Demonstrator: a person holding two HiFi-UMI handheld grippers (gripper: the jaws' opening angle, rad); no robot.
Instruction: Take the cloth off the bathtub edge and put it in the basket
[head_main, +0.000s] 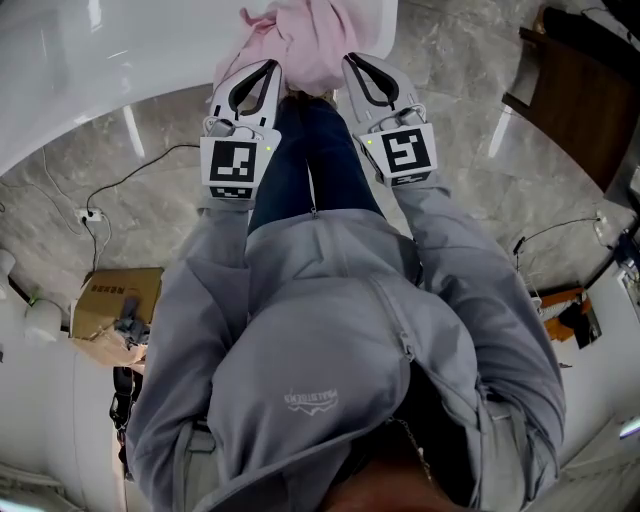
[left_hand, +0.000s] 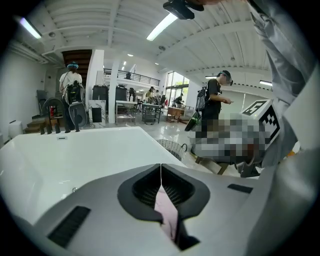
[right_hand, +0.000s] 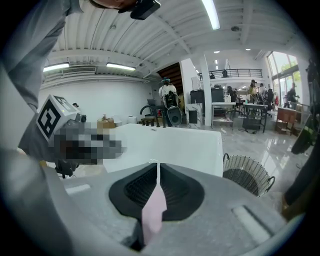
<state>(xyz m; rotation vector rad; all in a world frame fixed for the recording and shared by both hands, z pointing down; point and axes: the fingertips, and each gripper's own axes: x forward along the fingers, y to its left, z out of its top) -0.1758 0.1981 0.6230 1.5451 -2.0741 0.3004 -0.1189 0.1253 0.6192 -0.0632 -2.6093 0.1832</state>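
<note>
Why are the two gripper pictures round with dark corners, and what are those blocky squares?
Left gripper view and right gripper view: a wide-angle lens bends straight lines like the ceiling light and darkens the corners; the blocky patches were added afterwards to hide faces. Head view: lamp streaks glare on the glossy floor.

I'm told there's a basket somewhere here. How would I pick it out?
Find the big white bathtub in the right gripper view. Just past its right-hand corner, on the shiny grey floor, stands the basket. It is the only round, open wire-mesh thing there, with a dark rim and side handles.
</note>
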